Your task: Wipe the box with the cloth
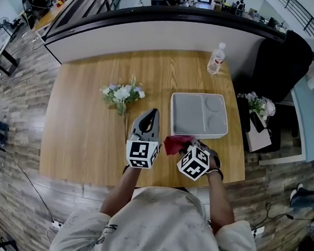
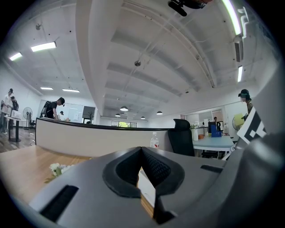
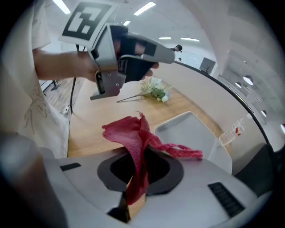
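Cloth [image 3: 127,131] tight between right gripper [image 3: 138,153] jaws; left gripper [image 2: 141,152] jaws together.

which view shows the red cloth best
The right gripper view: the red cloth sits close up, pinched in the right gripper's jaws. Head view: a small red patch. Left gripper view: none.

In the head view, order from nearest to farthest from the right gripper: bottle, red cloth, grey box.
1. Red cloth, clamped in the right gripper.
2. Grey box, just ahead.
3. Bottle, far beyond the box.
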Demonstrator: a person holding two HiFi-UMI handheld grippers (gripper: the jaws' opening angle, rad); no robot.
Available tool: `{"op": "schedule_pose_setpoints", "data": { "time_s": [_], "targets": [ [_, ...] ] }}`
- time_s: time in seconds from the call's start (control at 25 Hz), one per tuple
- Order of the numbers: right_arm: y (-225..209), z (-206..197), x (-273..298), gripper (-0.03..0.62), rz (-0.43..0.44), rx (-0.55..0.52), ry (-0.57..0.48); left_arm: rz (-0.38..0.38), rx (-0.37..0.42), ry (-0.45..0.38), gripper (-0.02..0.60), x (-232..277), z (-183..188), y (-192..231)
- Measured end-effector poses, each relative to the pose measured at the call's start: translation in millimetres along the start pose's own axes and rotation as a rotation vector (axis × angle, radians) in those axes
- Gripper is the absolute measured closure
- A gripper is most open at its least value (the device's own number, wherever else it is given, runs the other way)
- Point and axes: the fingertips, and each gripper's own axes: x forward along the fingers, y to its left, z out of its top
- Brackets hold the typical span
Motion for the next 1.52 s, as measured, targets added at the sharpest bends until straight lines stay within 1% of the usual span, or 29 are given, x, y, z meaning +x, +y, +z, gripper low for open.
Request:
{"op": "schedule_pose_setpoints", "data": {
  "time_s": [0.2,0.36,0.44,0.64,0.72,0.92,1.08,1.16,1.28,1.4,1.52],
  "targets": [
    [-33,13,-30,0.54,-0.081,0.154,-0.157,-0.026,0.003,-0.017,0.574,9,7,-6],
    [-74,25,-65,0.54,-0.206,0.282,-0.306,-0.059,0.002,-0.032,0.574,16,18,-14],
    [-94,30,-78,0.54,-0.27,0.333,-0.369,-0.064,0.006,-0.039,0.574,16,24,-13],
    [-132,21,-104,0.54,-0.405,0.395,-0.426,-0.071,0.018,-0.058,0.574,18,36,-15],
    [-145,22,-116,0.54,-0.453,0.423,-0.47,-0.072,0.023,-0.069,0.574,20,41,-15],
    [-174,21,-141,0.54,-0.53,0.542,-0.582,-0.077,0.051,-0.098,0.574,20,58,-15],
    [-190,19,-158,0.54,-0.608,0.608,-0.662,-0.075,0.088,-0.117,0.574,17,69,-13],
    [-195,18,-167,0.54,-0.641,0.644,-0.721,-0.064,0.089,-0.124,0.574,15,72,-9],
    [-201,10,-176,0.54,-0.679,0.726,-0.792,-0.052,0.09,-0.137,0.574,13,76,-5],
    [-209,-3,-184,0.54,-0.755,0.766,-0.807,-0.041,0.094,-0.149,0.574,12,79,-1],
    [-212,-7,-190,0.54,-0.829,0.722,-0.79,-0.027,0.092,-0.159,0.574,11,81,4]
  ]
}}
